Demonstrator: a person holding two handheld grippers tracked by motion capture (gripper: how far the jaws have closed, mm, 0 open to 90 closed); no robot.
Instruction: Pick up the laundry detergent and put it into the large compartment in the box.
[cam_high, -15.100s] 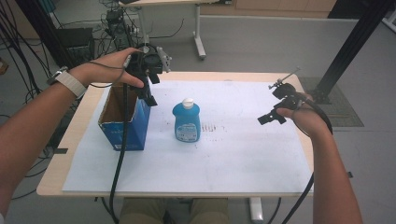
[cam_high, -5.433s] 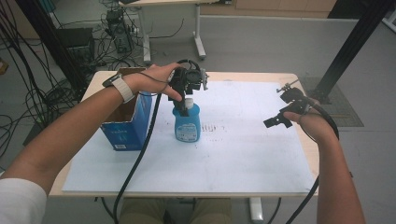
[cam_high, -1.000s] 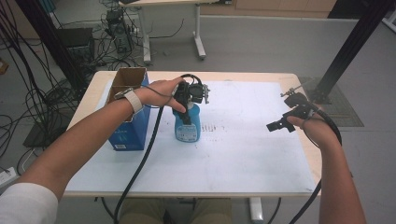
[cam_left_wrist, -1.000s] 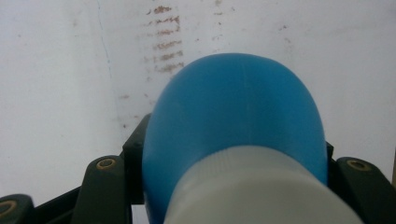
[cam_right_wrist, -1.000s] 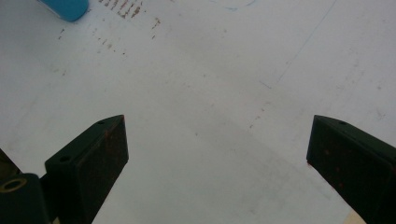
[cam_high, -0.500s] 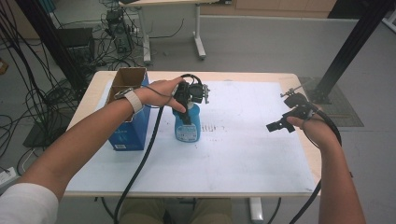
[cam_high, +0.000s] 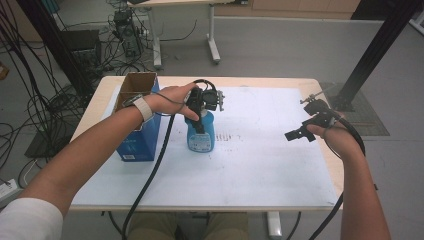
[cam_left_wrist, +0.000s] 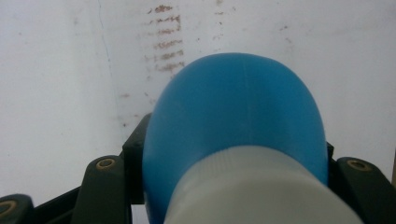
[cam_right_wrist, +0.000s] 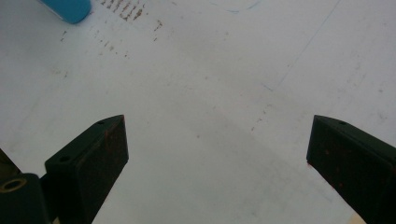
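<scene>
upright on the white sheet covering the table: a blue plastic bottle with a white screw cap, just right of an open-topped blue cardboard box, close beside it but apparently not touching. clamped from above by the left gripper, jaws pressed against both flanks of the bottle just under the cap, seen close in the left gripper view where the blue shoulder bulges between the black jaw arms. held well off to the right above the sheet, the right gripper, jaws spread wide with nothing between them.

handling, as a judgement: probably light to moderate in weight, depending on fill, which cannot be told through the opaque wall. smooth, glossy plastic, so likely slippery, and a thin wall likely to dent under a hard squeeze lower down. stiffest near the neck and shoulder, where the taper under the cap also gives the jaws a ledge against slipping. best taken exactly there, as now, and lifted straight up to avoid a swing. not fragile; a drop would more likely mean a tumble than a break.
</scene>
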